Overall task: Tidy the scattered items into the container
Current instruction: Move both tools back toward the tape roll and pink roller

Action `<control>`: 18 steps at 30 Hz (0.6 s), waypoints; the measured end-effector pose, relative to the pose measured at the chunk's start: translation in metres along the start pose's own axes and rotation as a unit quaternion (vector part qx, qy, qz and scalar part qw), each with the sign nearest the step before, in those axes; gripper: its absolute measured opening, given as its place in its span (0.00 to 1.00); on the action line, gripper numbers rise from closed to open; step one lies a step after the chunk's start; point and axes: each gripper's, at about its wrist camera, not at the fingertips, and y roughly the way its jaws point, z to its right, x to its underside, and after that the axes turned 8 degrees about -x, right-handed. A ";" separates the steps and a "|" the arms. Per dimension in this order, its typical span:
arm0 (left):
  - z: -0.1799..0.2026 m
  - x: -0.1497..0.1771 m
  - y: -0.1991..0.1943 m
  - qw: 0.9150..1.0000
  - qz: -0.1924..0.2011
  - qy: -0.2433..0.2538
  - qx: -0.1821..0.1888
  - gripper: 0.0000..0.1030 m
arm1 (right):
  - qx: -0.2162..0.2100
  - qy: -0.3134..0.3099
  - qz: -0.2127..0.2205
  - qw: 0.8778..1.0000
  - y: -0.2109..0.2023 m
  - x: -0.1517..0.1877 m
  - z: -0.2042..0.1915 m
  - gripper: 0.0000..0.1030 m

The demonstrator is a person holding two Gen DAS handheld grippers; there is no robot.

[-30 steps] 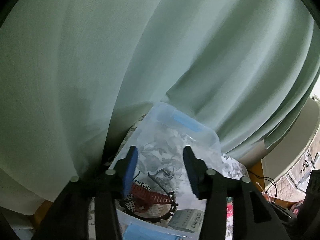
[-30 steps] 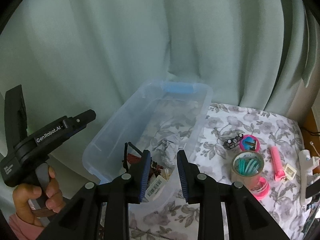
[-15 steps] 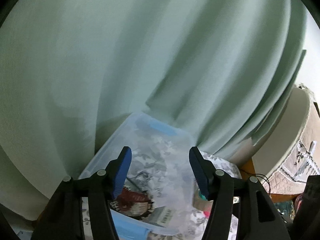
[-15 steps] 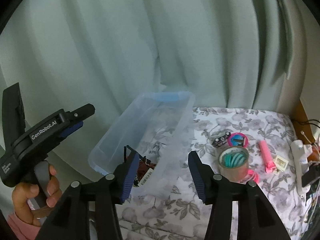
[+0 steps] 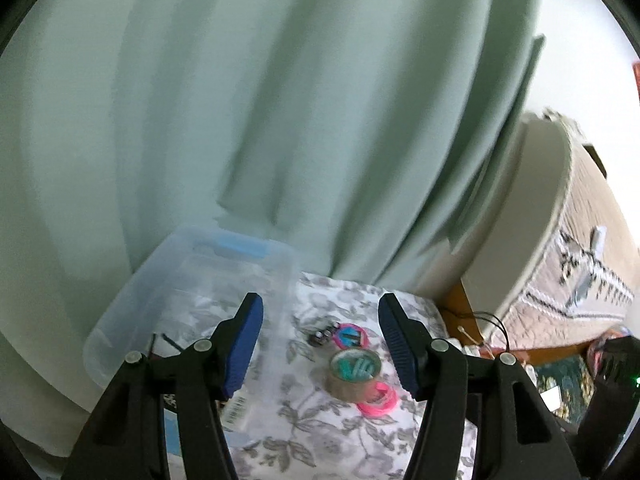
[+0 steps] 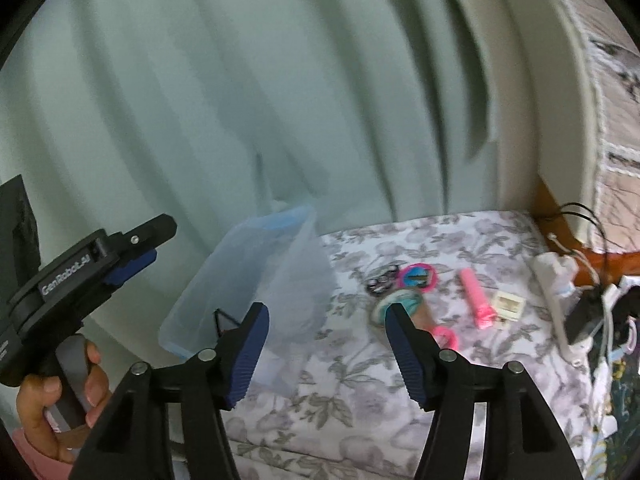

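Swinging off the clear bin (image 5: 188, 280); both tools, left (image 5: 320, 344) and right (image 6: 326, 350), now released and empty, next the tape roll (image 5: 354, 370).

Clear glossy plastic container (image 5: 188, 280), matt floral cloth (image 6: 440, 240), glossy tape roll (image 5: 354, 372)

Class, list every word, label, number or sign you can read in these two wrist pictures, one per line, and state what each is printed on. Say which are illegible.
"GenRobot.AI": on the side of the left gripper, seen in the right wrist view.
Barcode label on a small box in the clear container: digits too small and blurred to read.
Round pink item: its picture shows no readable text.
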 end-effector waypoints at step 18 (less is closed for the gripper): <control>0.070 0.037 0.038 0.993 -0.080 0.084 -0.011 0.59 | 0.057 0.092 0.009 0.994 -0.022 0.011 0.090 0.64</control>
